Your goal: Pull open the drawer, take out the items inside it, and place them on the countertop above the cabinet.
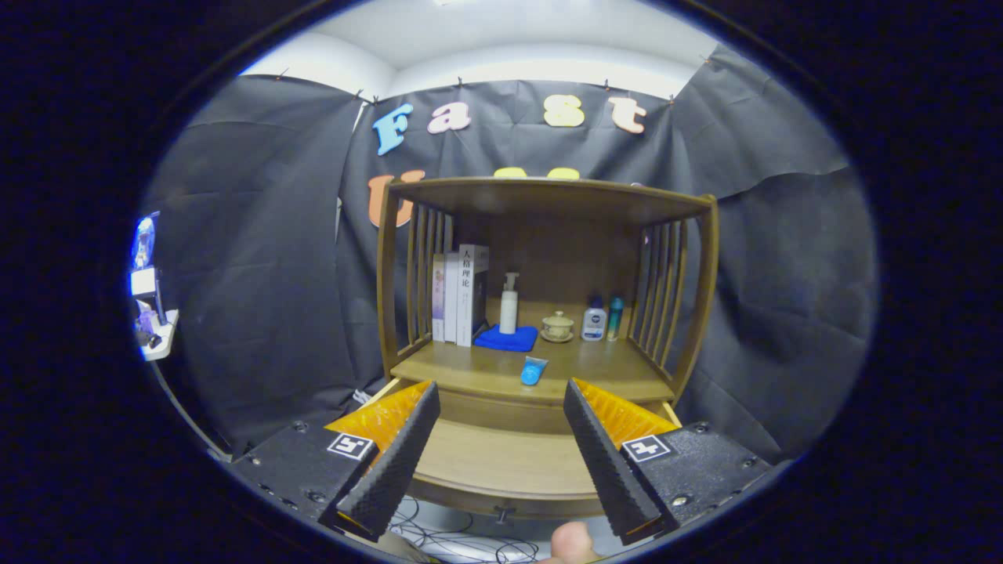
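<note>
The drawer (501, 462) of the wooden cabinet (548, 204) stands pulled out toward me, its bare wooden bottom showing between my fingers. A small blue tube (534, 370) lies on the countertop (603, 368) above the drawer, just beyond the fingertips. My gripper (500, 407) hovers over the drawer, open wide, with nothing between its black ribbed pads (396, 462).
At the back of the countertop stand upright books (461, 296), a white pump bottle (509, 304) on a folded blue cloth (506, 338), a small lidded cup (557, 326) and two small bottles (602, 318). Slatted sides and a top shelf enclose it. Cables (454, 536) lie on the floor below.
</note>
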The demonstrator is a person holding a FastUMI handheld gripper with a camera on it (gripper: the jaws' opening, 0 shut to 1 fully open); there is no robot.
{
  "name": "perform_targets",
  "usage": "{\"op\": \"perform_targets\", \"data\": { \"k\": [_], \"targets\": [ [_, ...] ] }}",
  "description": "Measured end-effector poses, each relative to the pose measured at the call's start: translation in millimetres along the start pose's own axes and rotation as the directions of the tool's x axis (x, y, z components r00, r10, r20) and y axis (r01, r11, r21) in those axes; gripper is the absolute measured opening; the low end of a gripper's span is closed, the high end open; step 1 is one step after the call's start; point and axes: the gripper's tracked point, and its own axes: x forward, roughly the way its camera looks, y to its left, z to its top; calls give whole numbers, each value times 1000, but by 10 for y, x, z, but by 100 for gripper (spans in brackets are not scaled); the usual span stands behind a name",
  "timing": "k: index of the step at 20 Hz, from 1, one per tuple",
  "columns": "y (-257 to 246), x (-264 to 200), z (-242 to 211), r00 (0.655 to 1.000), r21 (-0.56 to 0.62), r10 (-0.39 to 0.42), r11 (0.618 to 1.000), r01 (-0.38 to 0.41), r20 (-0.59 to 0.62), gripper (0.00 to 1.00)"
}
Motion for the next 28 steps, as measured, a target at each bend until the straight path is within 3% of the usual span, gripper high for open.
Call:
{"op": "perform_targets", "data": {
  "k": [4,10,14,17,28],
  "targets": [
    [-94,-206,-327,995,-21,-62,998,64,83,100],
    [-48,-141,-1155,988,9,-91,996,90,128,100],
    [-13,-15,-1658,994,73,-76,995,70,76,100],
    [-103,124,-1944,995,84,-102,991,99,23,100],
    [-135,483,-2510,989,72,-133,988,138,-72,100]
  ]
}}
